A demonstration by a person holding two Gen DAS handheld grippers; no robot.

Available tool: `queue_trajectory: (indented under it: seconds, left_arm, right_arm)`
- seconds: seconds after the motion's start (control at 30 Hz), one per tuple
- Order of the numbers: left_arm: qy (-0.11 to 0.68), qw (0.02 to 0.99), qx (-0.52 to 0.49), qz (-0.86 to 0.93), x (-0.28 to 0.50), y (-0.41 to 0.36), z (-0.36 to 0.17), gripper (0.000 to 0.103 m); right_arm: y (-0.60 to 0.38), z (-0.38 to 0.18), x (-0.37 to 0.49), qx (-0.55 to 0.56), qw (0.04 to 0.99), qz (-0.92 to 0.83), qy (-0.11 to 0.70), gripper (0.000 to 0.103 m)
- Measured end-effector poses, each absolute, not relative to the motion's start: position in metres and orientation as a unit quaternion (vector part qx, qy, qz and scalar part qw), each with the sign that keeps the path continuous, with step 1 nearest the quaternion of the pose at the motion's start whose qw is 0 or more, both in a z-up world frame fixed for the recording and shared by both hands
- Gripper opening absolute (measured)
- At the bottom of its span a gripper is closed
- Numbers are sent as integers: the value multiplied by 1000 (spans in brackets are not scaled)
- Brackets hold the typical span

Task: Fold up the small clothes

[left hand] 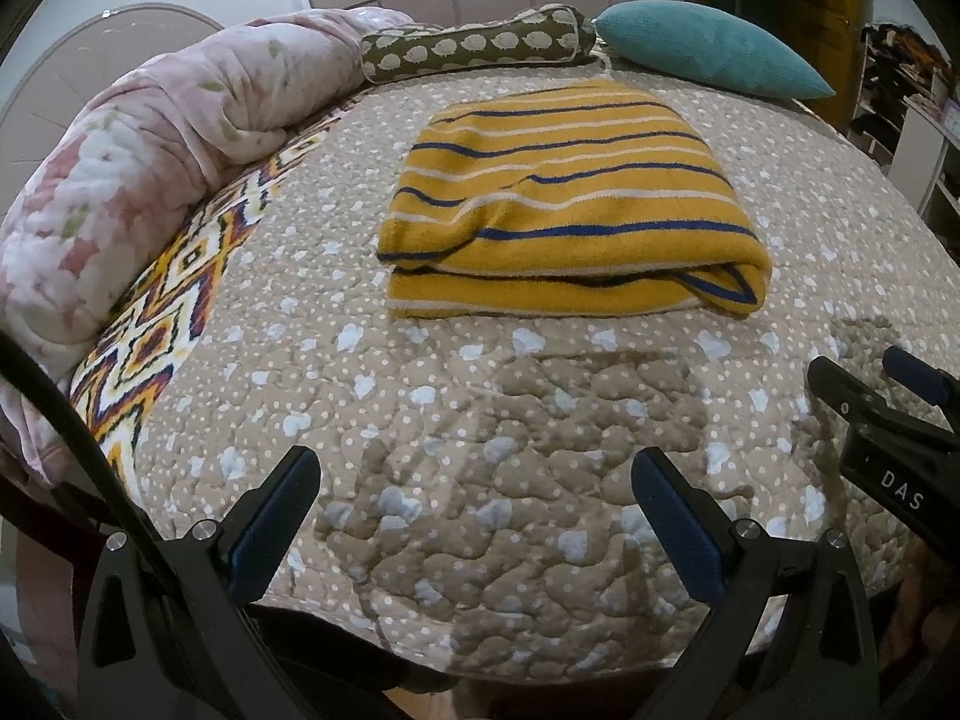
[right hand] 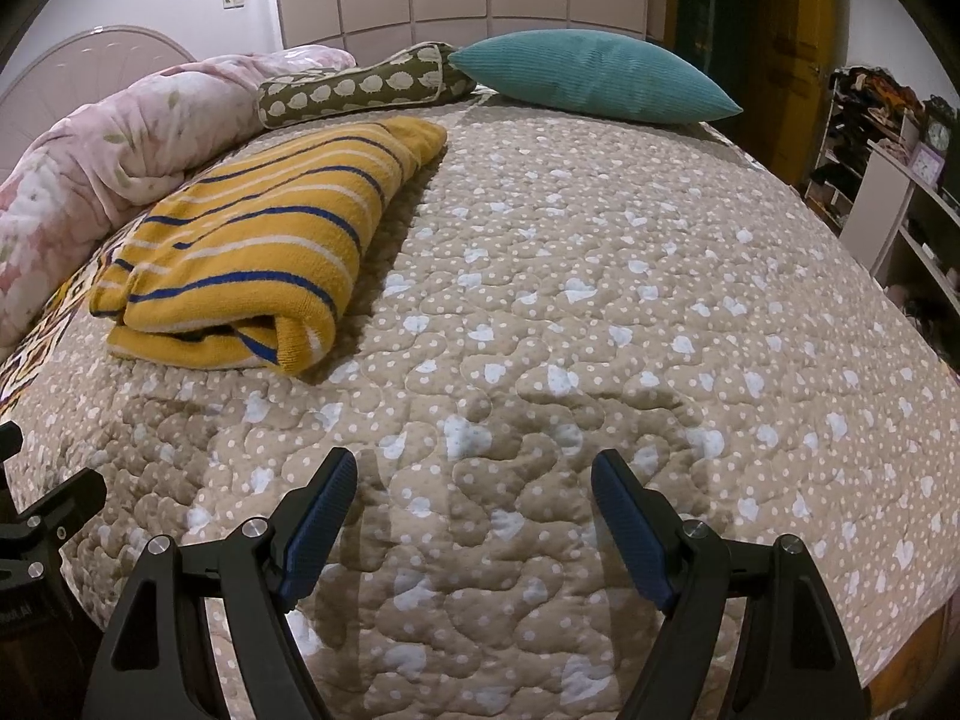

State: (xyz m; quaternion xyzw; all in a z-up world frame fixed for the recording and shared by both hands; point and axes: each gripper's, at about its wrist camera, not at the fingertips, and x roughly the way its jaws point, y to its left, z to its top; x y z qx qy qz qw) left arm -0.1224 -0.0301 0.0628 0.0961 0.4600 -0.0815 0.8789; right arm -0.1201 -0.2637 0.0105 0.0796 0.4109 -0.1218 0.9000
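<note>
Mustard-yellow striped sweater, with blue and white stripes, lies folded into a thick rectangle on the beige quilted bedspread, toward the bed's far left side near the pink floral comforter. Left gripper and right gripper both hover spread wide and empty above the bedspread's near edge.

Ahead of the spread jaws lies a mustard-yellow knitted garment with navy and white stripes. The quilted bedspread beneath them is beige with white dots and pale-blue hearts.
</note>
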Motion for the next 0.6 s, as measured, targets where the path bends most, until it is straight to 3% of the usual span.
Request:
queue_trajectory:
  seconds: [0.6]
  left_arm:
    - [468, 875, 80, -97, -122, -28, 59, 103]
  right_arm:
    - [-261, 9, -121, 69, 901, -126, 409, 84]
